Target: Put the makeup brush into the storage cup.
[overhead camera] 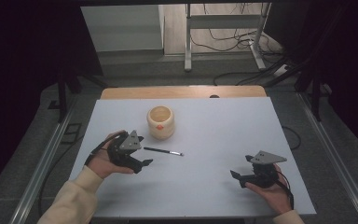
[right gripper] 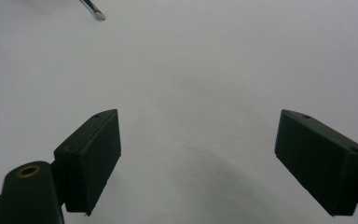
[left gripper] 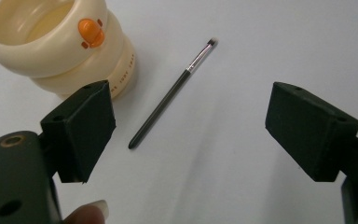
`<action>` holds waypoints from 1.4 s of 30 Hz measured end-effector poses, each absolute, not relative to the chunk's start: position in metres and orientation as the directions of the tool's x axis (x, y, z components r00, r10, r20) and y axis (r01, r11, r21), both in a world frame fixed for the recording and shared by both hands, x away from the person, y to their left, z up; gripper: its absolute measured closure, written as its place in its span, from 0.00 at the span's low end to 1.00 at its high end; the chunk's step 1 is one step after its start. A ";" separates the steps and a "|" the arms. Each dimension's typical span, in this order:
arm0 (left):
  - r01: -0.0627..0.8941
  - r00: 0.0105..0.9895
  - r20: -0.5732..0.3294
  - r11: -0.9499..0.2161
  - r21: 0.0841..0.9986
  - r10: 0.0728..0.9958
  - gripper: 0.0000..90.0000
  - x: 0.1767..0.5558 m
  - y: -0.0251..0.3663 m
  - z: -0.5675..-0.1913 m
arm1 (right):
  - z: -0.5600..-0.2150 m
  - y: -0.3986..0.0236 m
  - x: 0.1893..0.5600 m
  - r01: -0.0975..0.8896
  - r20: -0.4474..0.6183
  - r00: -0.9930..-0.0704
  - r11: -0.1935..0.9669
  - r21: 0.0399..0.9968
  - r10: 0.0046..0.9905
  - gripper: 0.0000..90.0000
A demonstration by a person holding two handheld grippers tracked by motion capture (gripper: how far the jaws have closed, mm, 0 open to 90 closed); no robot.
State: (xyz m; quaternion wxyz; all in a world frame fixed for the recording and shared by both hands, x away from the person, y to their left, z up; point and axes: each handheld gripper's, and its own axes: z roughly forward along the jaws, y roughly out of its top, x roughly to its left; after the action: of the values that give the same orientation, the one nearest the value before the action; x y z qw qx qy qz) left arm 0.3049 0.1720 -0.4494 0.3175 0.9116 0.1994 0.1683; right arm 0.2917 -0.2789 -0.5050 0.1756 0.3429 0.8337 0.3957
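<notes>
Surroundings, high view: bench and room.
White table sheet (overhead camera: 223,116) lies on a wooden top, whose bare strip (overhead camera: 182,92) shows along the far edge; 1 small dark round mark (overhead camera: 214,96) sits on that strip. Grey carpet floor (overhead camera: 168,70) lies beyond. A white metal stand (overhead camera: 188,42) with 2 legs is on the floor at the back, with loose black cables (overhead camera: 223,39) between and around the legs. Black curtains (overhead camera: 23,56) hang at both sides. 2 metal rails (overhead camera: 42,163) flank the table.
</notes>
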 end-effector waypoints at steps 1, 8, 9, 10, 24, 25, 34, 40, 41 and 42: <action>0.253 0.867 0.180 -0.722 0.644 0.465 0.18 0.307 0.171 -0.450 | -0.505 -0.279 0.292 0.434 -0.022 -0.703 0.453 0.779 0.711 0.16; 0.210 0.896 0.181 -0.745 0.634 0.406 0.20 0.317 0.159 -0.452 | -0.505 -0.279 0.292 0.435 -0.021 -0.703 0.454 0.778 0.710 0.16; 0.206 0.900 0.177 -0.747 0.632 0.398 0.20 0.319 0.157 -0.452 | -0.505 -0.279 0.292 0.435 -0.021 -0.703 0.454 0.778 0.710 0.16; 0.198 0.905 0.178 -0.754 0.627 0.386 0.21 0.321 0.155 -0.452 | -0.505 -0.279 0.292 0.435 -0.022 -0.703 0.454 0.777 0.711 0.16; 0.119 0.939 0.204 -0.817 0.564 0.277 0.20 0.346 0.132 -0.456 | -0.506 -0.281 0.292 0.438 -0.019 -0.698 0.447 0.780 0.716 0.16; 0.118 0.941 0.200 -0.816 0.566 0.275 0.20 0.347 0.131 -0.456 | -0.506 -0.281 0.292 0.438 -0.018 -0.698 0.447 0.780 0.716 0.16; 0.080 0.960 0.192 -0.852 0.517 0.206 0.18 0.354 0.117 -0.461 | -0.506 -0.280 0.293 0.438 -0.019 -0.700 0.450 0.778 0.714 0.16; 0.081 0.963 0.182 -0.855 0.512 0.200 0.18 0.362 0.114 -0.465 | -0.507 -0.280 0.293 0.437 -0.022 -0.702 0.455 0.776 0.712 0.16; 0.083 0.963 0.180 -0.856 0.510 0.200 0.18 0.363 0.114 -0.467 | -0.507 -0.280 0.293 0.436 -0.023 -0.702 0.456 0.776 0.712 0.16; 0.085 0.964 0.177 -0.857 0.508 0.200 0.18 0.365 0.114 -0.469 | -0.507 -0.280 0.293 0.436 -0.023 -0.702 0.456 0.776 0.711 0.16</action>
State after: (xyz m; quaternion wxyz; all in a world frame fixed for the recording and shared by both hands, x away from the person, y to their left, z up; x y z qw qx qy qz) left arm 0.3646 0.1136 -0.4686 0.2564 0.9571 0.0743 0.1125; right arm 0.2926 -0.2796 -0.5067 0.1753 0.3436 0.8349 0.3925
